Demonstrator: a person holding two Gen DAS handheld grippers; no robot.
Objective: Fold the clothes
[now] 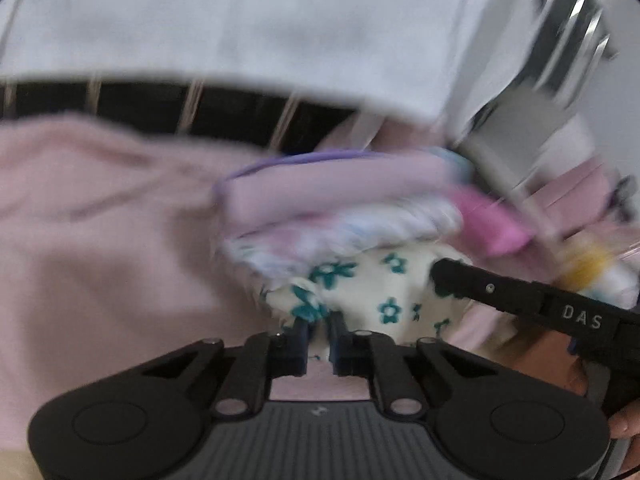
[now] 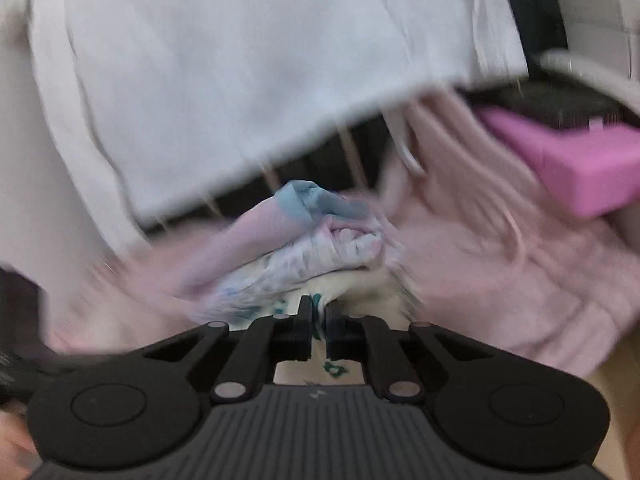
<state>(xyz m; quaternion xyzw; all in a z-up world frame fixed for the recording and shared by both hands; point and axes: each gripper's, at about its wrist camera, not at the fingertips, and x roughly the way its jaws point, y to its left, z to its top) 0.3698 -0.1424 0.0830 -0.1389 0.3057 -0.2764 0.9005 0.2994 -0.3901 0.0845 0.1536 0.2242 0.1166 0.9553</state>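
Observation:
A cream garment with teal flowers (image 1: 372,284) bunches in front of my left gripper (image 1: 318,326), which is shut on its near edge. My right gripper (image 1: 438,276) comes in from the right, its black tip on the same cloth. In the right wrist view that gripper (image 2: 318,316) is shut on the floral garment (image 2: 280,304), teal print showing between the pads. Just behind it sits a stack of folded clothes (image 1: 340,188): lilac with purple trim, tie-dye, bright pink. The stack (image 2: 320,236) is blurred; I cannot tell whether it rests on the floral piece.
A pink fleece cover (image 1: 100,220) spreads under everything. A white cloth (image 1: 280,32) hangs above, over dark railing bars (image 1: 192,108). A shiny metal frame (image 1: 560,60) stands at the upper right. A pink box (image 2: 572,164) sits to the right on the fleece (image 2: 500,264).

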